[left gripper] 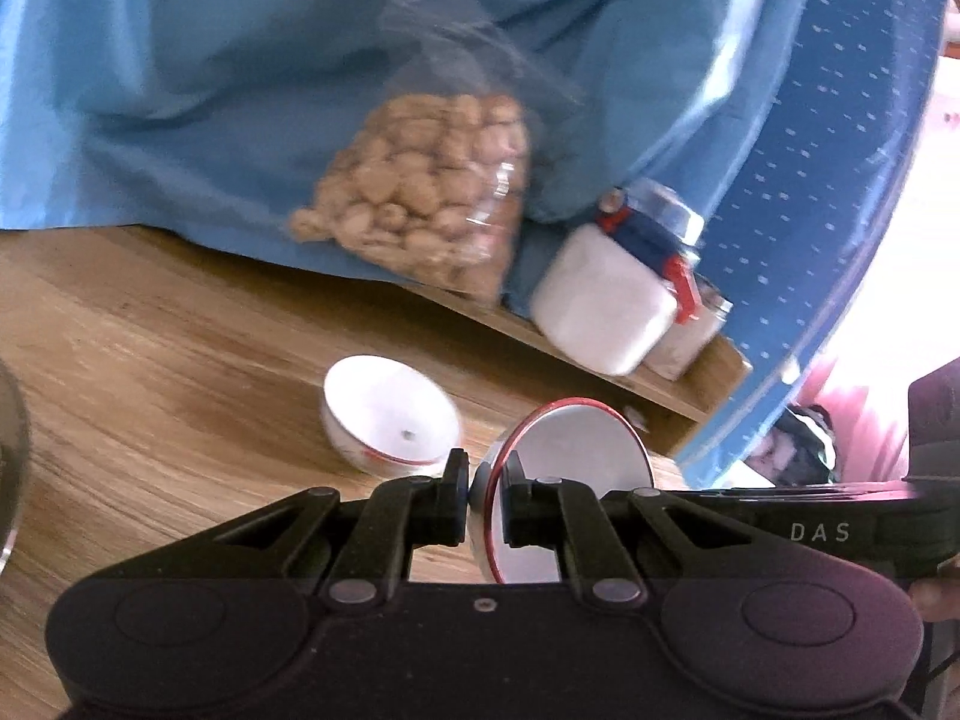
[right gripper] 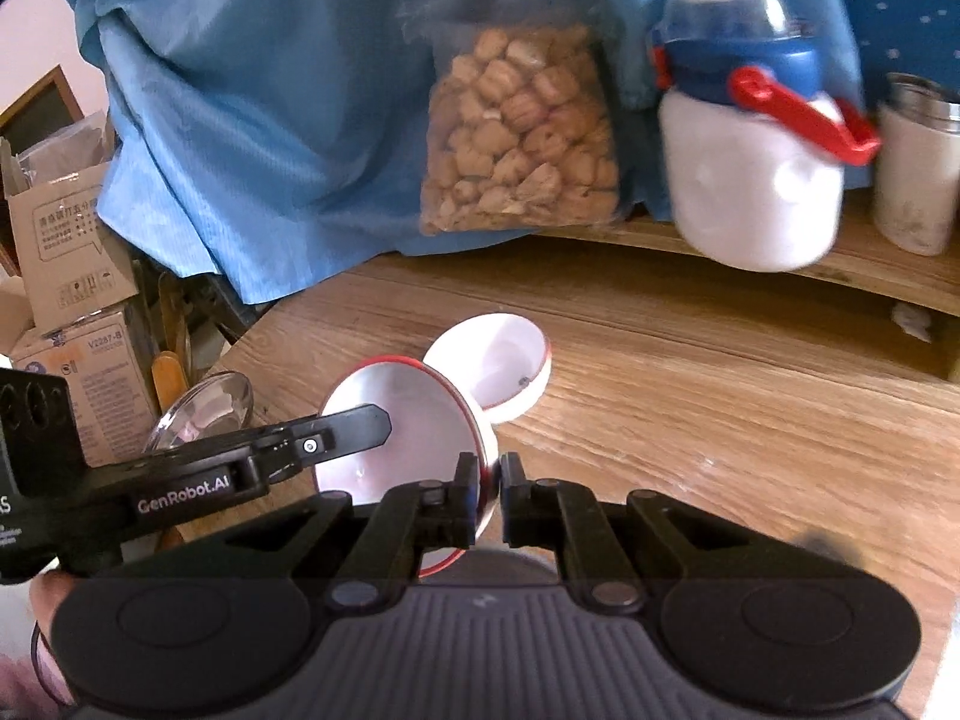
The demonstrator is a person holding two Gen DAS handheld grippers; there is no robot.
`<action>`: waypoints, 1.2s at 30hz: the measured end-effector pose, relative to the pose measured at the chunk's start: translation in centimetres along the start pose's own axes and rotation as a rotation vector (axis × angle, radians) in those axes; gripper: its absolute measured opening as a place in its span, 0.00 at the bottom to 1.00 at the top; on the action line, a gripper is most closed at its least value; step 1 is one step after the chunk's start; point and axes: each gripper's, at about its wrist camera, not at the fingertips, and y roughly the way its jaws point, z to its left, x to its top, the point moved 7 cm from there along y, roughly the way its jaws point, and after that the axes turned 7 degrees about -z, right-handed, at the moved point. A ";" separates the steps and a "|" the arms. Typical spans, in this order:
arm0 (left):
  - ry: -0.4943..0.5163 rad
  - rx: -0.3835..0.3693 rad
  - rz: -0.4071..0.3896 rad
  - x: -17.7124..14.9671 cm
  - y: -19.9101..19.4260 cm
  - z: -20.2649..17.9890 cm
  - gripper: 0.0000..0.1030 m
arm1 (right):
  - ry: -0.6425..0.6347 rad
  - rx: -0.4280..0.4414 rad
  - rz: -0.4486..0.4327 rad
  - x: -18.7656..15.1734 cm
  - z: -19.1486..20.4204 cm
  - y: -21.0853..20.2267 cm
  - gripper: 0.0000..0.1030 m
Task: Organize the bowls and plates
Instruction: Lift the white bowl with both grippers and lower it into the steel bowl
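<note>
You hold one red-rimmed bowl (right gripper: 408,426) by both grippers, left fingers (left gripper: 459,480) and right fingers (right gripper: 465,480) pinching opposite rims, second bowl (right gripper: 498,369) just beyond on the counter (right gripper: 720,408).

Snack bag (right gripper: 521,132), white jar (right gripper: 759,180), blue cloth (right gripper: 270,90).

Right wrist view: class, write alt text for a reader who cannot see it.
The right hand-held gripper is shut on the red rim of a white bowl, which the left hand-held gripper also reaches from the left. Behind it a second white bowl sits on the wooden table.
</note>
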 end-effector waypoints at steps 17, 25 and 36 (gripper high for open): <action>0.101 -0.070 0.132 -4.2 -0.2 -3.6 0.10 | 0.066 -0.039 0.076 -4.7 -2.0 -4.1 0.11; 0.128 -0.077 0.188 -5.3 -0.4 -3.7 0.10 | 0.074 -0.033 0.123 -6.0 -2.0 -4.2 0.11; 0.133 -0.072 0.239 -5.8 -0.2 -3.4 0.10 | 0.083 -0.024 0.167 -6.4 -1.8 -3.7 0.11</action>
